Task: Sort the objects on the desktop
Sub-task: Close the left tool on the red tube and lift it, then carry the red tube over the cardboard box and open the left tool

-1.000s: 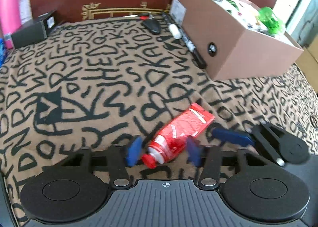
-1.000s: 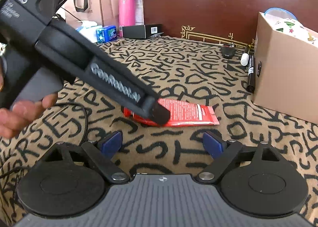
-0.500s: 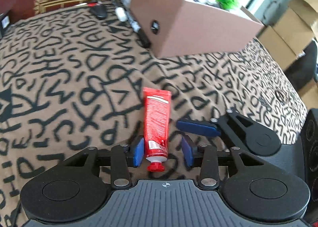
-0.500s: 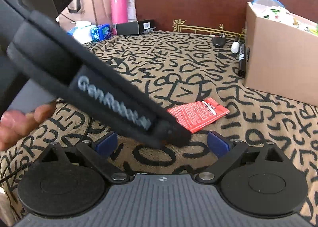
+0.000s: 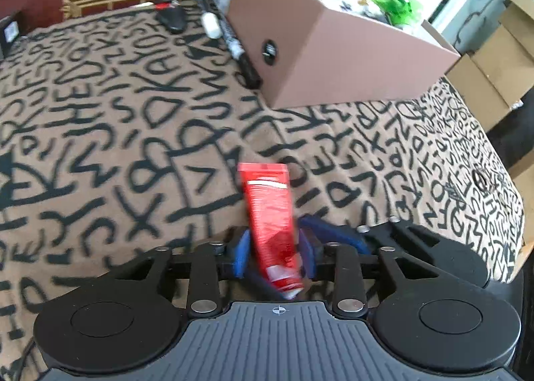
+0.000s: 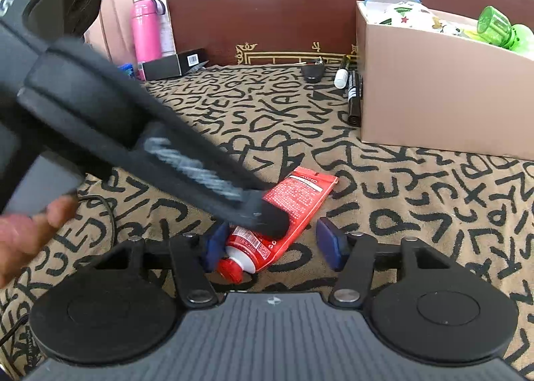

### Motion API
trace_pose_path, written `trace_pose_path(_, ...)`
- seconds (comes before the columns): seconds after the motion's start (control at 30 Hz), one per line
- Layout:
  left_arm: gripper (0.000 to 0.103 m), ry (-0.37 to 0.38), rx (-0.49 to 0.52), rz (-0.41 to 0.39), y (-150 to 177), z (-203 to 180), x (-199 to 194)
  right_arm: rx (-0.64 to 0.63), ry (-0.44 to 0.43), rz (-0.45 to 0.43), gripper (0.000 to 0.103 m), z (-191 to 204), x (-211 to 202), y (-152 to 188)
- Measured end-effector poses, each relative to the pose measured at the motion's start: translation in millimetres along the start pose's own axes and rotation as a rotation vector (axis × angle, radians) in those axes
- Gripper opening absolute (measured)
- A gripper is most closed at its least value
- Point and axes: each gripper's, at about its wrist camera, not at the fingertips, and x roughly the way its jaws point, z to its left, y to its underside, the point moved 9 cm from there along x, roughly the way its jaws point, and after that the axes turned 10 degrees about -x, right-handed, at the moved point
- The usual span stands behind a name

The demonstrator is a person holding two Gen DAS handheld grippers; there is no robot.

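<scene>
Left gripper (image 5: 274,256) pinches the red tube (image 5: 272,217); right gripper (image 6: 272,244) is spread (empty). Markers (image 5: 233,40) at 12 o'clock remain outside the box (image 5: 350,57); sorting looks unfinished.

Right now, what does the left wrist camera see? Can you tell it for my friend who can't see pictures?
The left tongs are closed around a red tube, blue pads pressing its sides near the cap end. The tube points away over a tan cloth covered in black letters. Farther back stands a cardboard box with black markers lying beside it.
</scene>
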Motion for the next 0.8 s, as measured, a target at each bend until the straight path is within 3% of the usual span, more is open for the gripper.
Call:
trace_pose_path(0.03,0.039,-0.009,0.008,0.002,-1,-3,2,-0.013,0.017,0.000,0.060,1,0,1)
trace_pose_path(0.07,0.017,-0.019,0.017,0.004,-1,-4,3,-0.019,0.030,-0.003,0.053,0,-1,3)
trace_pose_path(0.1,0.017,-0.013,0.017,0.014,2,-5,3,-0.018,0.032,-0.006,0.047,-1,-3,3)
trace_pose_path(0.2,0.019,0.001,-0.003,0.013,7,-7,1,0.009,0.012,-0.010,0.046,-5,-9,9)
trace_pose_path(0.23,0.028,0.002,-0.008,0.006,8,-8,1,0.009,0.015,-0.010,0.046,-5,-10,10)
trace_pose_path(0.27,0.029,-0.003,-0.007,0.001,8,-10,1,0.013,0.020,-0.009,0.046,-5,-10,11)
trace_pose_path(0.47,0.025,-0.017,0.017,-0.065,1,-27,-16,0.001,0.048,-0.057,0.044,-9,-27,2)
trace_pose_path(0.6,0.025,-0.003,0.045,-0.147,-15,-49,-39,-0.030,0.086,-0.132,0.044,-19,-46,-17)
trace_pose_path(0.8,0.026,0.049,0.101,-0.284,-65,-92,-71,-0.095,0.179,-0.276,0.044,-50,-76,-64)
